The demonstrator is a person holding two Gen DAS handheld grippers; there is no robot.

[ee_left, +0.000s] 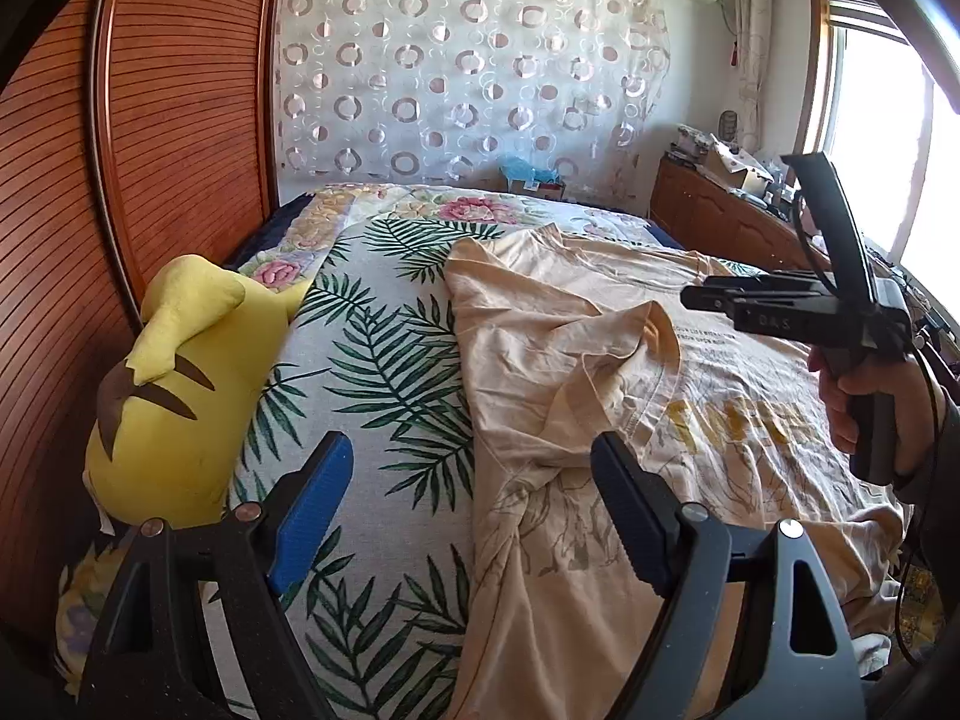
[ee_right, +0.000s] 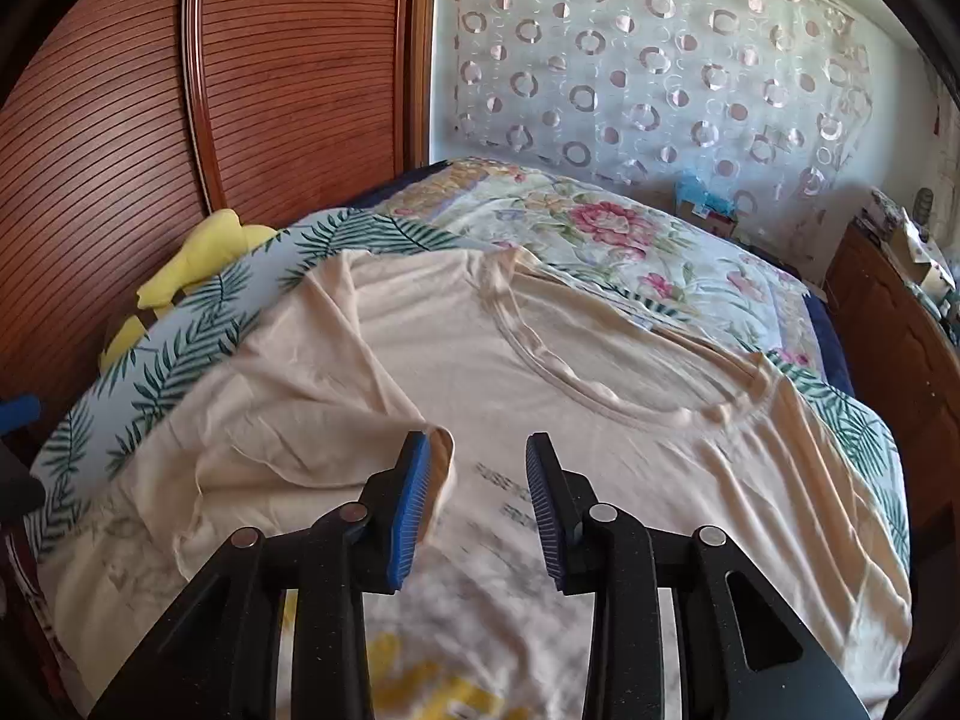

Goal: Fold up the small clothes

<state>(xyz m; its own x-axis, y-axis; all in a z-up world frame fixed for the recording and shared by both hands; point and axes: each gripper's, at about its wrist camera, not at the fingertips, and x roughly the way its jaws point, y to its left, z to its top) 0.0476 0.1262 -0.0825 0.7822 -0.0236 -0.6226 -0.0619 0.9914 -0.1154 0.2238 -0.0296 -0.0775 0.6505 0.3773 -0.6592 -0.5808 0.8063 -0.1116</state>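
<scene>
A beige T-shirt [ee_left: 600, 360] with yellow lettering lies front up on the bed, its round collar [ee_right: 600, 384] toward the far side. One sleeve is folded inward over the chest and ends in a raised fold [ee_right: 443, 459]. In the right wrist view my right gripper [ee_right: 480, 468] hovers over the chest with its jaws partly apart. The sleeve fold rests against the inside of the left pad [ee_right: 414, 504] and nothing is pinched. My left gripper [ee_left: 474, 480] stands wide open above the shirt's left edge, holding nothing. A hand holds the right gripper [ee_left: 696, 297] over the shirt.
A yellow plush toy [ee_left: 180, 390] lies against the ribbed wooden panel [ee_left: 150, 120] at the bed's left side. The leaf-print bedspread [ee_left: 372, 360] shows left of the shirt. A wooden cabinet [ee_left: 720, 216] with clutter and a bright window [ee_left: 888, 120] stand at the right.
</scene>
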